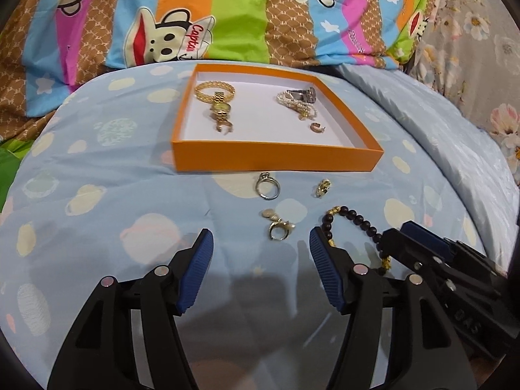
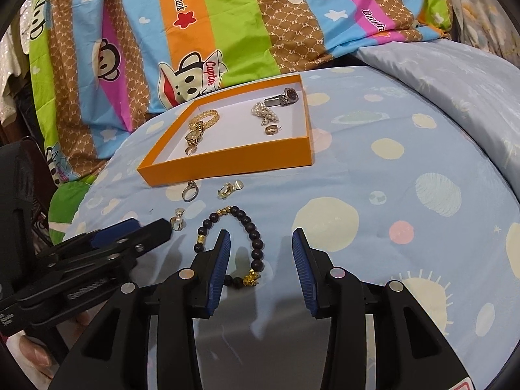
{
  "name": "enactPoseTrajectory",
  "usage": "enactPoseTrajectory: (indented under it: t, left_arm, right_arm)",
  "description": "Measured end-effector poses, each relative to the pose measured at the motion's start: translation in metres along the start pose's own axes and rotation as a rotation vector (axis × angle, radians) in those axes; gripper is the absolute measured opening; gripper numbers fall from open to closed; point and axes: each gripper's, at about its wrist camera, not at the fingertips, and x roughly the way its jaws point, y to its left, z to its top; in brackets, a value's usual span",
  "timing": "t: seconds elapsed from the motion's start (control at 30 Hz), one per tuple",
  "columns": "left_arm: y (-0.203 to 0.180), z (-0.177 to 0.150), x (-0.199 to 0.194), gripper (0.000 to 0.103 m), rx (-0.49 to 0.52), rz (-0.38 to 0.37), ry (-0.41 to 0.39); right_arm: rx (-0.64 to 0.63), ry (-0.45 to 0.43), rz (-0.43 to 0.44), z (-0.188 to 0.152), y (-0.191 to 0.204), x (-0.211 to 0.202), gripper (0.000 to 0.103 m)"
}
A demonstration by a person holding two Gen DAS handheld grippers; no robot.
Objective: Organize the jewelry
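A dark beaded bracelet point(image 2: 256, 237) with gold charms lies on the blue bedsheet. My right gripper point(image 2: 261, 243) stands open over it: its left finger rests inside the loop, and the right side of the beads lies between the pads, untouched. My left gripper point(image 1: 261, 243) is open too, with a gold pearl ring point(image 1: 278, 230) just ahead of its fingertips. Farther on lie a silver ring point(image 1: 268, 187) and a gold earring point(image 1: 322, 188). The orange box point(image 1: 276, 159) behind them holds a gold bracelet, two watches, pearls and a small hoop.
The right gripper point(image 1: 399, 232) sits close beside my left one, at the bracelet point(image 1: 351, 217). A striped cartoon quilt point(image 1: 227, 16) rises behind the box. A pale blue pillow point(image 2: 455, 91) lies to the right. Part of a hand shows at the lower left of the right wrist view.
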Motion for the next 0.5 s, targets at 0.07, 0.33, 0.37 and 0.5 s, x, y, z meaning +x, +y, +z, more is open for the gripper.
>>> enactPoseTrajectory:
  t: [0.07,0.33,0.37,0.5]
  left_arm:
    - [-0.003,0.004,0.007,0.057,0.003,0.014,0.016]
    - [-0.003,0.007,0.012,0.014,0.024,0.076,0.007]
    - [-0.001,0.007,0.011,0.014,0.017,0.068,0.006]
    - [0.008,0.007,0.004,0.014,-0.002,0.073,-0.009]
  right_arm:
    - [-0.002,-0.003,-0.003,0.000,0.000,-0.001,0.039]
    - [-0.006,0.018,0.002,0.013,0.001,0.008,0.039]
    - [-0.003,0.024,0.011,0.018,0.002,0.012,0.039]
    - [-0.014,0.042,0.022,0.030,0.009,0.026,0.039]
